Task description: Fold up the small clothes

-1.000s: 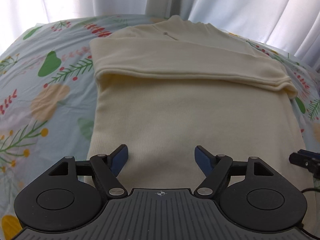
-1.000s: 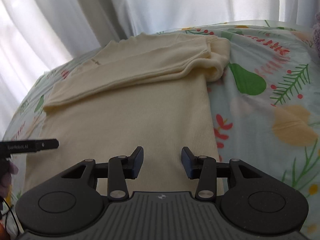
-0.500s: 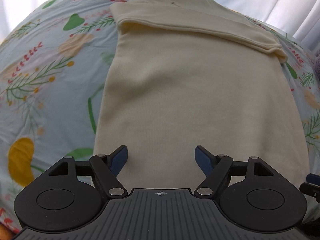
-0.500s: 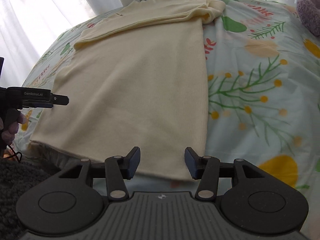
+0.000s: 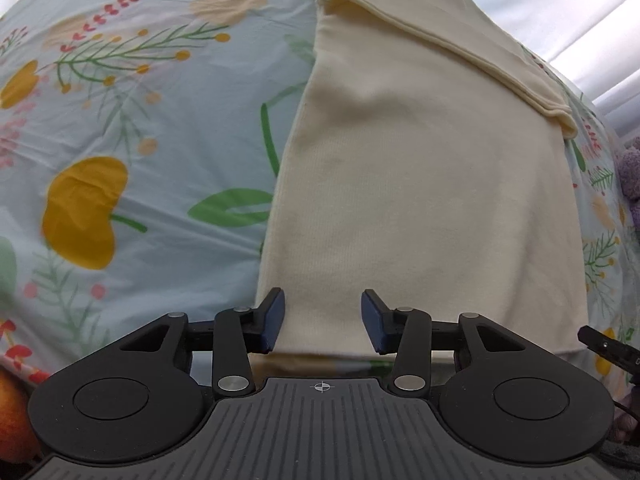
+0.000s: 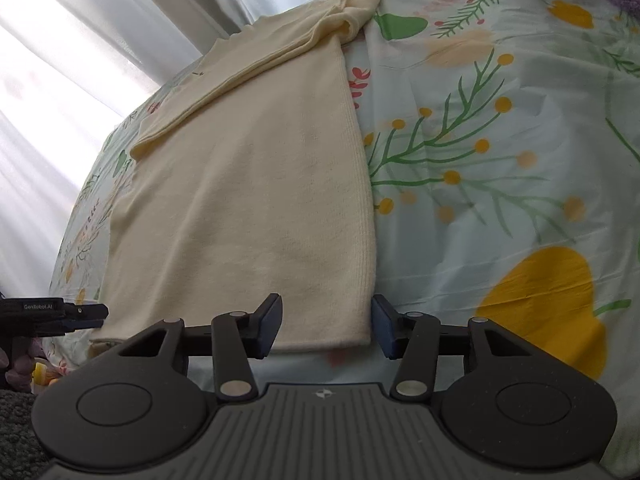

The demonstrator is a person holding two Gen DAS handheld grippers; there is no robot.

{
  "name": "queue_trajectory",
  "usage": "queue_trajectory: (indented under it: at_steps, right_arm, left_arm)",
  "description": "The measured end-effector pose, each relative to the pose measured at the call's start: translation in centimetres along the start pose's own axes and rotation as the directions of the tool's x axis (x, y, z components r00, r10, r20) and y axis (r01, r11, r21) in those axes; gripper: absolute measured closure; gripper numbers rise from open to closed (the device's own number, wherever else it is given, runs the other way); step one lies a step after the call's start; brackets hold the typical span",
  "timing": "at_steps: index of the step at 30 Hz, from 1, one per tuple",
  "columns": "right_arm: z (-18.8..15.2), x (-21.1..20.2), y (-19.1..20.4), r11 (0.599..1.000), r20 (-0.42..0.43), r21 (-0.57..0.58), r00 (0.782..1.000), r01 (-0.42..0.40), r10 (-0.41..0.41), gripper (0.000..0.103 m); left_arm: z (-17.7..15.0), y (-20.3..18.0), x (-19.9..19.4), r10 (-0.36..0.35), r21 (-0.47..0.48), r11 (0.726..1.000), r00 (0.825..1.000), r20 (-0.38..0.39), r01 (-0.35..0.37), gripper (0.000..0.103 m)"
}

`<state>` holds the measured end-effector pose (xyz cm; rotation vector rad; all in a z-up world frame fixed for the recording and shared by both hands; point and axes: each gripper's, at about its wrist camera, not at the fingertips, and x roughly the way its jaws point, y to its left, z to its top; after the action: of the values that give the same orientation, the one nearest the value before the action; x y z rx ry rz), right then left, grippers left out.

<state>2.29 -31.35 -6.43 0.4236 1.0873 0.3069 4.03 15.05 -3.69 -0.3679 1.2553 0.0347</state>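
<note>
A cream knit garment (image 5: pixel 420 168) lies flat on the floral bedsheet, its sleeves folded across the far end. It also shows in the right wrist view (image 6: pixel 256 184). My left gripper (image 5: pixel 322 322) is open at the garment's near left hem corner, jaws on either side of the corner. My right gripper (image 6: pixel 326 326) is open at the near right hem corner, jaws on either side of that corner. Neither holds cloth. The left gripper's body (image 6: pixel 52 314) shows at the left edge of the right wrist view.
The floral bedsheet (image 5: pixel 120 128) covers the bed on both sides of the garment (image 6: pixel 500 160). White curtains (image 6: pixel 80 40) hang behind. A purple plush thing (image 5: pixel 630 172) lies at the far right. The bed's near edge is just under the grippers.
Both grippers have pulled back from over the garment's middle to its near hem, each ending at a hem corner. Both stayed open. The garment has not moved.
</note>
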Motion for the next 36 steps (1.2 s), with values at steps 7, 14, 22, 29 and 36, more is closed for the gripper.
queue_trajectory:
  at_steps: [7, 14, 22, 29, 36]
  right_arm:
    - [0.3, 0.0, -0.3, 0.999, -0.016, 0.038, 1.000, -0.019, 0.020, 0.065]
    - [0.2, 0.1, -0.5, 0.998, -0.028, 0.062, 0.999, -0.022, 0.024, 0.067]
    - [0.3, 0.4, 0.0, 0.998, -0.037, 0.054, 0.999, -0.023, 0.025, 0.093]
    - [0.7, -0.2, -0.2, 0.990, -0.001, 0.116, 0.997, -0.077, 0.077, 0.097]
    - [2.5, -1.4, -0.2, 0.974, 0.082, 0.175, 0.988, -0.145, 0.132, 0.098]
  left_arm:
    - [0.1, 2.0, -1.0, -0.036, -0.033, 0.999, 0.999, 0.002, 0.036, 0.064]
    - [0.1, 3.6, -0.4, -0.046, -0.073, 0.996, 0.998, -0.042, 0.042, 0.064]
    - [0.2, 3.1, 0.1, -0.095, -0.024, 0.995, 0.992, -0.078, 0.094, 0.086]
    - [0.4, 2.7, -0.2, -0.147, -0.011, 0.989, 0.987, -0.066, 0.146, 0.094]
    - [1.6, 3.0, -2.1, -0.241, -0.087, 0.965, 0.968, 0.063, 0.246, 0.095]
